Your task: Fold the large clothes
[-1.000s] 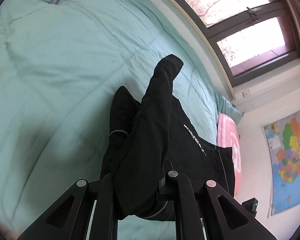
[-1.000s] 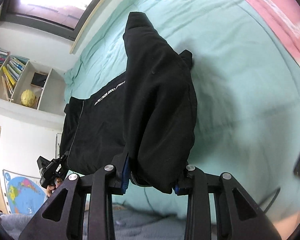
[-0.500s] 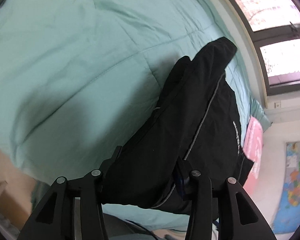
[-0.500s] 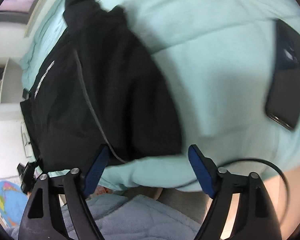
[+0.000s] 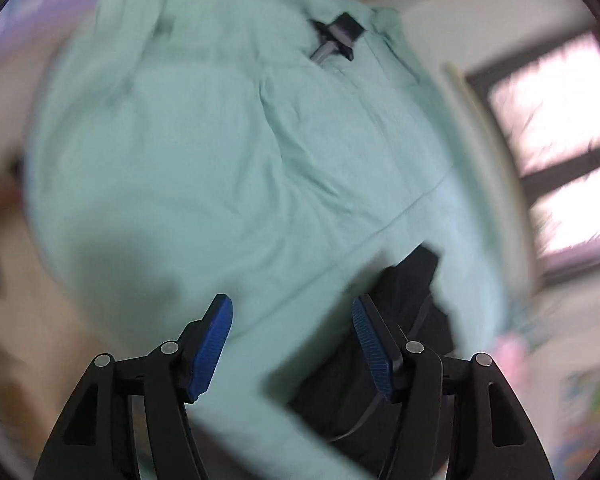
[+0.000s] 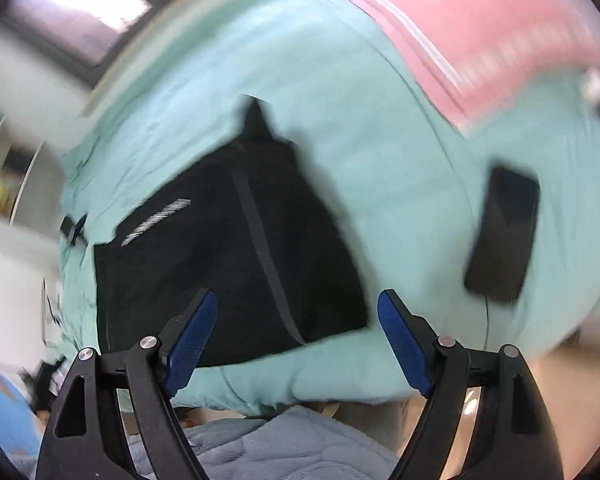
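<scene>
A black garment [image 6: 228, 256] with a grey stripe and white lettering lies folded on the mint-green bed cover [image 6: 380, 152]. My right gripper [image 6: 294, 316] is open and empty, just in front of the garment's near edge. In the left wrist view my left gripper [image 5: 292, 324] is open and empty over the bed cover [image 5: 220, 160], and part of the black garment [image 5: 400, 320] shows behind its right finger. Both views are blurred by motion.
A dark phone [image 6: 502, 232] with a cable lies on the cover to the right of the garment. A pink pillow [image 6: 480, 28] sits at the far right. A black-and-grey tool [image 5: 336, 38] lies at the bed's far end. Windows [image 5: 556, 140] line the wall.
Both grippers have let go of the black garment and opened. The garment now lies folded on the bed. Both grippers have pulled back and swung, blurring the views.
</scene>
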A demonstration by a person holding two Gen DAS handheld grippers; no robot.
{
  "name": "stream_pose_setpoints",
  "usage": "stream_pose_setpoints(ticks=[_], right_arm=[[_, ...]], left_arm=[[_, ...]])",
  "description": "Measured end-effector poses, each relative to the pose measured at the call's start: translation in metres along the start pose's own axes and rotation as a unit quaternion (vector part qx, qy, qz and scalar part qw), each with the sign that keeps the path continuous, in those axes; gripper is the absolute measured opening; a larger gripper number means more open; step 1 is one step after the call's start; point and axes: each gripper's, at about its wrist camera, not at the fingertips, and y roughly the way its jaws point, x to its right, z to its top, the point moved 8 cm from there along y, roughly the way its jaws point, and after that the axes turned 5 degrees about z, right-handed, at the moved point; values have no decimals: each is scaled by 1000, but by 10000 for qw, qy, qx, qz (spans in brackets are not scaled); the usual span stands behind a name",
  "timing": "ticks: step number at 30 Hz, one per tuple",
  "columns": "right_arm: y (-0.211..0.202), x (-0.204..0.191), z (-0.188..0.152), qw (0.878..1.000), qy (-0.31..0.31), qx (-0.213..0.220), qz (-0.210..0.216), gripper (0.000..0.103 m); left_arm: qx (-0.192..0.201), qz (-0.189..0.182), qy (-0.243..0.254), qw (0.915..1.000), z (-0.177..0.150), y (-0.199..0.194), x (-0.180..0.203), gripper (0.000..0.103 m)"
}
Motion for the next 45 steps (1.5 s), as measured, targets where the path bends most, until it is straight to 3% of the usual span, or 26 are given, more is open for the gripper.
stream_pose_setpoints(ticks=[3, 5, 8, 10, 12, 16, 20, 21, 22, 24, 30, 35, 45], right_arm=[[-6, -58, 17, 9942, -775, 220, -719, 84], [-6, -93, 21, 9891, -1164, 252, -871, 84], [-6, -143, 20, 9834, -1641, 268, -723, 84], [-7, -174, 18, 9776, -1983, 318, -632, 84], [-8, -199, 13, 9715, -2272, 398, -545, 84], [-24, -237, 3, 9682, -2413, 643, -180, 84], [-26, -240, 2, 9588, -2594, 802, -834, 84], [-25, -238, 2, 9615, -2496, 785, -839, 84], [-24, -236, 3, 9638, -2413, 771, -829, 84], [-19, -228, 6, 9677, -2231, 761, -894, 84], [-12, -216, 14, 9656, -2153, 733, -1260, 84], [-9, -217, 12, 9661, -2233, 608, -1147, 84], [-5, -210, 17, 9697, -2193, 560, -915, 84]], left_arm=[[70, 1212, 957, 9880, -19, -29, 36, 64], [96, 1151, 1385, 9836, -31, -43, 60, 64], [168, 770, 2157, 9733, -58, -64, 114, 64], [258, 485, 2812, 9581, -77, -81, 159, 64], [414, 438, 3249, 9438, -89, -95, 191, 64], [890, 641, 3831, 9172, -105, -108, 240, 64], [949, 646, 4031, 9079, -117, -115, 262, 64], [1044, 779, 4148, 9005, -120, -115, 267, 64], [1256, 1031, 4303, 8879, -124, -115, 273, 64], [1364, 1134, 4486, 8760, -129, -113, 278, 64], [1112, 765, 4591, 8781, -147, -106, 289, 64], [1032, 597, 4664, 8765, -155, -103, 296, 64], [973, 669, 4087, 9050, -144, -88, 287, 64]])
